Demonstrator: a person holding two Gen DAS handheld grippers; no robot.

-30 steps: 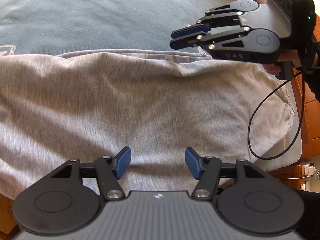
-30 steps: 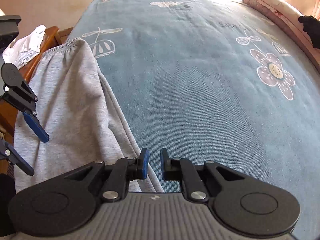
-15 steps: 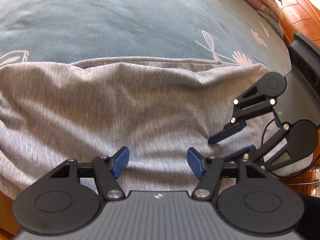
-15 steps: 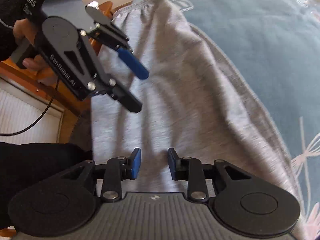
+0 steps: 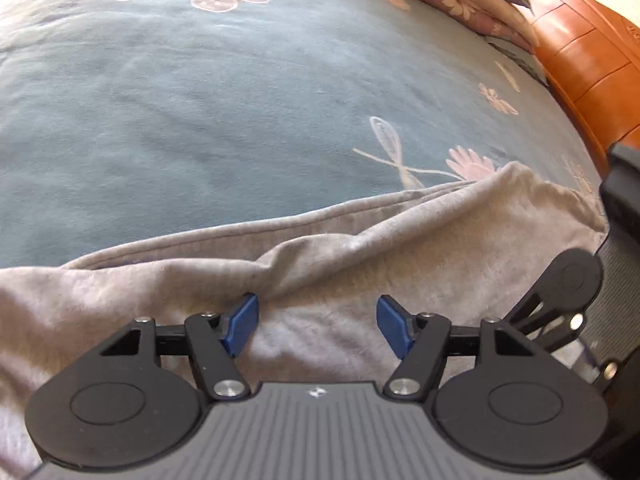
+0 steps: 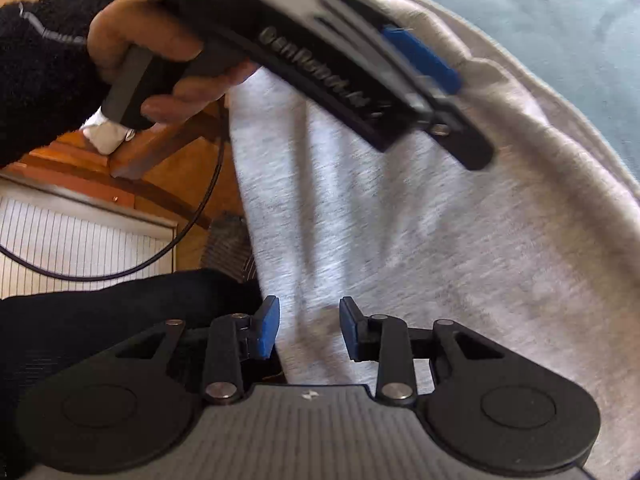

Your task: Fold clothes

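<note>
Now we hold both grippers over the grey garment, which lies along the near edge of the bed, its blue flowered cover bare beyond. Our left gripper has just been opening; its blue pads stand wide above the cloth, nothing pinched. Our right gripper has also just been opening, jaws apart at the garment's edge, gripping nothing.

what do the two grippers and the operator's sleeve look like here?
Both grippers, left gripper and right gripper, look alike: black linkage arms with silver pivot screws, round black side discs, ribbed grey body, blue finger pads. White lettering on the left gripper's side. A thin black cable trails below. The sleeve is fuzzy black.
</note>
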